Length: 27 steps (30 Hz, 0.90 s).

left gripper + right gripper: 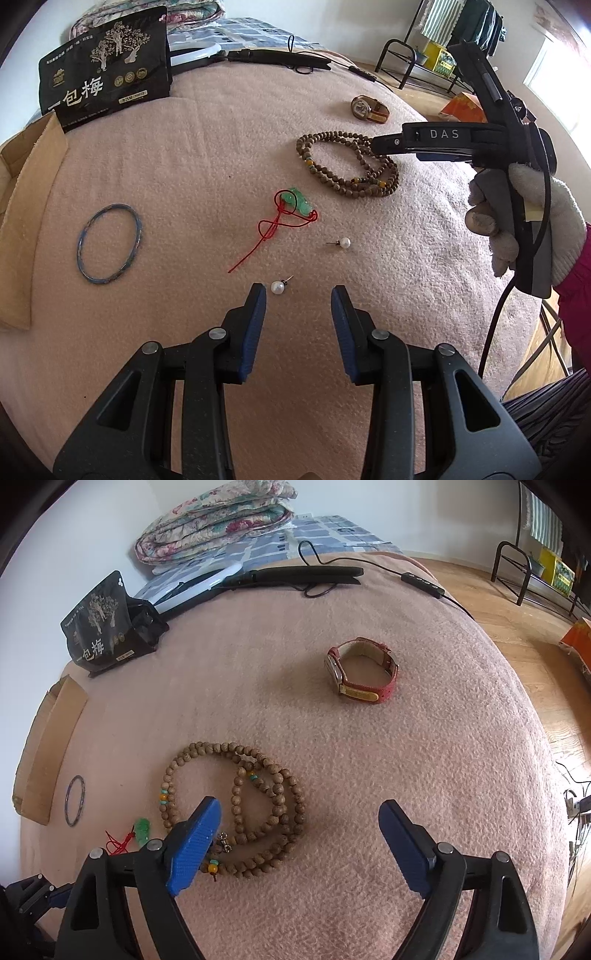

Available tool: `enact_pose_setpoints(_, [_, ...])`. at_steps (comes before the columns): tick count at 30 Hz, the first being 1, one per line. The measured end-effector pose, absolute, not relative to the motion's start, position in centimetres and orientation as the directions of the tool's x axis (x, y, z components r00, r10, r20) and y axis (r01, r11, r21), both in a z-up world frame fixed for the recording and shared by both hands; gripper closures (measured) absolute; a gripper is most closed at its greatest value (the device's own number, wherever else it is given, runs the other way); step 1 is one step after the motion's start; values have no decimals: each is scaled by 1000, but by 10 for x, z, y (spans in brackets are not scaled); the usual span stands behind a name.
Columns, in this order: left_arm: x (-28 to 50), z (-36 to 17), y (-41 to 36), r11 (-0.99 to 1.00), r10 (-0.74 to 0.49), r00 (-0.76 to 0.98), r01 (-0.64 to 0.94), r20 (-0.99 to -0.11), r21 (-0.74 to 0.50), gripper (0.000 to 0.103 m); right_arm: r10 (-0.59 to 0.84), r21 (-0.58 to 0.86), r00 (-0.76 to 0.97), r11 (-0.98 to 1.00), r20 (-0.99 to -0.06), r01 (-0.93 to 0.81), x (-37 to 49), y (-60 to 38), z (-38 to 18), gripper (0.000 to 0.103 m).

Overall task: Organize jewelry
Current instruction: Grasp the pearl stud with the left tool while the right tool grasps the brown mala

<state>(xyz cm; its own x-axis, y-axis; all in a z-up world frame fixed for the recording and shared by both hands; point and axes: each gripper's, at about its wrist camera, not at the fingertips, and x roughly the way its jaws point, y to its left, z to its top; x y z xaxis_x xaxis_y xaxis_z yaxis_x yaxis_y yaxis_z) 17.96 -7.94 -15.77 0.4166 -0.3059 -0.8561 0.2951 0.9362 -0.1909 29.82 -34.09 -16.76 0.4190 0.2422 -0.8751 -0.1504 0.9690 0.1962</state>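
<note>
- as far as i can judge, nothing is sorted yet: every piece lies loose on the fuzzy pink blanket (pixel 155 177), so the whole job is ahead of me.
- my left gripper (pixel 298 291) hangs low over the blanket, jaws spread apart and holding nothing; the nearer round white pearl stud earring (pixel 277 287) sits just beside the left finger's tip, its thin post pointing up and right.
- the second white pearl stud earring (pixel 344 242) lies apart from it, further ahead and right.
- my right gripper (pixel 299 810) is wide open too, empty, poised above the long strand of brown wooden beads (pixel 236 805), which lies coiled in overlapping loops; its left blue ribbed pad (pixel 194 845) covers part of the strand, and whether it touches i cannot tell.
- the beads look matte and grainy, with a few amber and turquoise spacers.
- between beads and studs lies the carved green jade pendant on a tangled red cord (pixel 297 202), glossy stone on limp string.
- far left, the thin blue metal bangle (pixel 109 249) lies flat, a hard smooth ring.
- beyond the beads, the red-strapped wristwatch (pixel 364 675) stands on its edge with the band buckled into a loop.
- the brown cardboard box flap (pixel 27 221) at the left edge may be the destination, though that's my guess.
</note>
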Motion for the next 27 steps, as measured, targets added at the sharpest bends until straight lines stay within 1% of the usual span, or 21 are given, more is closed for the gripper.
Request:
enact_pose_setpoints(3, [183,-161,-81,937,-299,413,296,-860,-184,74,238,194,416,970,-877,-146,300,-340,-171,14])
enact_pose_setpoints(12, [193,-174,-81,941,-283,398,291,-873,-173,74,236,188,409,970,-882,-154,306,-335,-177,14])
enact_pose_setpoints(13, [194,-176,-82,941,-281,396,292,-874,-170,80,237,188,408,970,-882,-155,307,-334,-178,14])
enact_pose_setpoints(14, [194,-178,-83,941,-277,391,293,-878,-167,84,237,189,406,970,-883,-156,308,-334,-179,14])
enact_pose_setpoints(19, [195,-183,-84,943,-264,390,299,-882,-150,94,223,168,399,971,-889,-170,310,-328,-182,14])
enact_pose_setpoints(25, [197,-183,-83,942,-263,394,302,-881,-147,96,171,102,386,976,-907,-193,312,-321,-188,14])
enact_pose_setpoints(27, [197,-184,-83,941,-261,398,307,-879,-141,96,150,75,388,977,-910,-201,312,-318,-188,16])
